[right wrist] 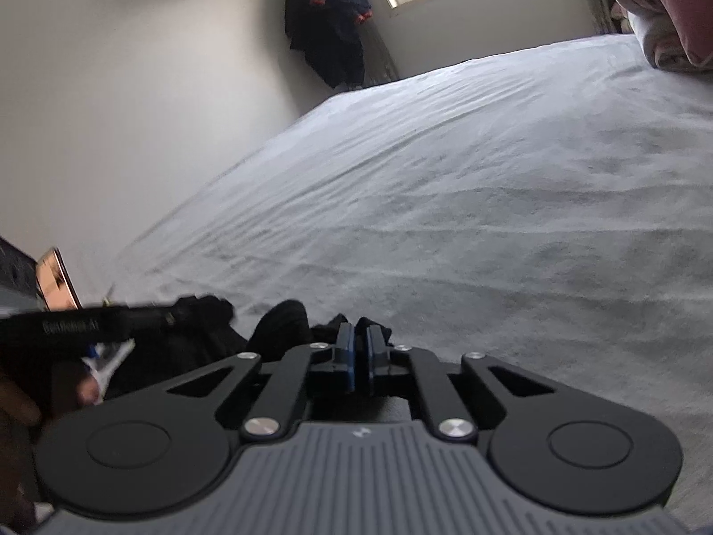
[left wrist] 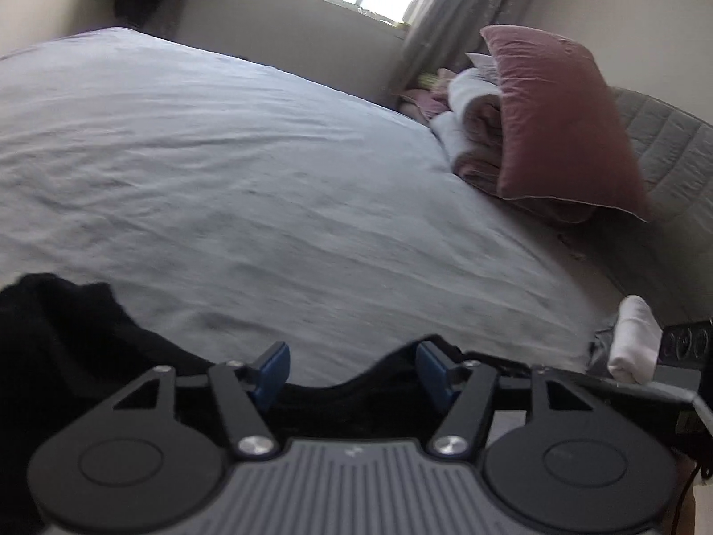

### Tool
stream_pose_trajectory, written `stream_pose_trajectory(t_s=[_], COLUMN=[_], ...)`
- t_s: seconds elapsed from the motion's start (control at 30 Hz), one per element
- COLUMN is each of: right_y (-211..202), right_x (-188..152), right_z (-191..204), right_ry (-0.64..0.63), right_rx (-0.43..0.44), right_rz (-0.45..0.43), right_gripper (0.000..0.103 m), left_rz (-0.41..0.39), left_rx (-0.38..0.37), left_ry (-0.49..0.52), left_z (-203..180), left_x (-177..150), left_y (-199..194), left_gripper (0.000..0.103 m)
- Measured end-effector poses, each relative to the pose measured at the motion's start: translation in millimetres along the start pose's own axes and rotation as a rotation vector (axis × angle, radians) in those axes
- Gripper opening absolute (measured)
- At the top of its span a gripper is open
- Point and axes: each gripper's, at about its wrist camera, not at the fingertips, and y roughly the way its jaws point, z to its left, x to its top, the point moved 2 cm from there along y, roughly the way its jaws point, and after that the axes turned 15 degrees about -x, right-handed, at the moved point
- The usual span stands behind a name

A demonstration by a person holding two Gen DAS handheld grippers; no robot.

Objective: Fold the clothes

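Observation:
A black garment (left wrist: pixel 67 334) lies bunched on the near edge of the pale grey bed sheet (left wrist: pixel 267 178). My left gripper (left wrist: pixel 353 368) hangs over it, open, its blue pads (left wrist: pixel 272 368) wide apart; a fold of the black cloth sags low between the fingers, untouched by the pads. In the right wrist view the same black garment (right wrist: pixel 285 325) is heaped just left of my right gripper (right wrist: pixel 360 352). That gripper is shut, and a bit of black cloth sticks out at its tips, pinched between the pads. The rest of the garment is hidden under both tools.
A pink pillow (left wrist: pixel 557 125) leans on folded blankets (left wrist: pixel 472 133) by a grey quilted headboard (left wrist: pixel 668 147). A white rolled cloth (left wrist: pixel 633 339) lies at the bed's right edge. Dark coats (right wrist: pixel 329 22) hang in the far corner. A hand (right wrist: pixel 18 401) and a lettered black bar (right wrist: pixel 80 325) sit at the left.

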Motion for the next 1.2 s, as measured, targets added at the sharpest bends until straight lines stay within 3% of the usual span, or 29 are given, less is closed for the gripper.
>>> stream_pose_trajectory(t_s=[0.27,0.4,0.43,0.5,0.53,0.57,0.7,0.73,0.77,0.83,0.93,1.1,1.2], right_y=[0,0,-1,-2,-2,-3,-5,-4,-3,-1,5,20,27], right_x=[5,6,6,7,7,8,10,9,8,7,3,-4,-8], right_z=[-3,-5,-5,-6,-6,-6,-10,-8,-7,-3,5,2,0], right_ry=[0.048,0.057,0.060,0.055,0.052,0.050,0.049,0.045,0.041,0.033,0.001,-0.032,-0.008], right_rx=[0.000,-0.007,-0.005,-0.003,-0.003,-0.001,-0.001,0.003,0.007,0.015,0.013,-0.148,-0.146], right_rz=[-0.009,-0.004,-0.005,-0.011,-0.014,-0.016,-0.028,-0.026,-0.024,-0.020,0.002,0.010,0.002], right_gripper=[0.006,0.006,0.006,0.006,0.006,0.006,0.017,0.022,0.039,0.052,0.052,0.052,0.052], left_rz=[-0.013,-0.001,0.010,0.031,0.038,0.019,-0.103,-0.131,-0.146,-0.145,-0.138,-0.116,-0.104], left_rx=[-0.125,-0.130,-0.126,-0.117,-0.110,-0.084,0.015,0.039,0.067,0.137,0.216,0.250,0.254], left_ry=[-0.034,-0.027,-0.033,-0.046,-0.051,-0.055,-0.060,-0.067,-0.071,-0.078,-0.100,-0.121,-0.120], left_z=[-3,-9,-9,-7,-6,-5,-1,2,5,13,25,38,42], left_x=[-3,-4,-4,-6,-7,-7,1,4,7,10,9,-2,-7], left_y=[15,21,25,33,36,36,22,17,14,11,7,4,6], left_gripper=[0.063,0.062,0.057,0.016,0.007,0.004,0.003,0.003,0.003,0.003,0.003,0.004,0.004])
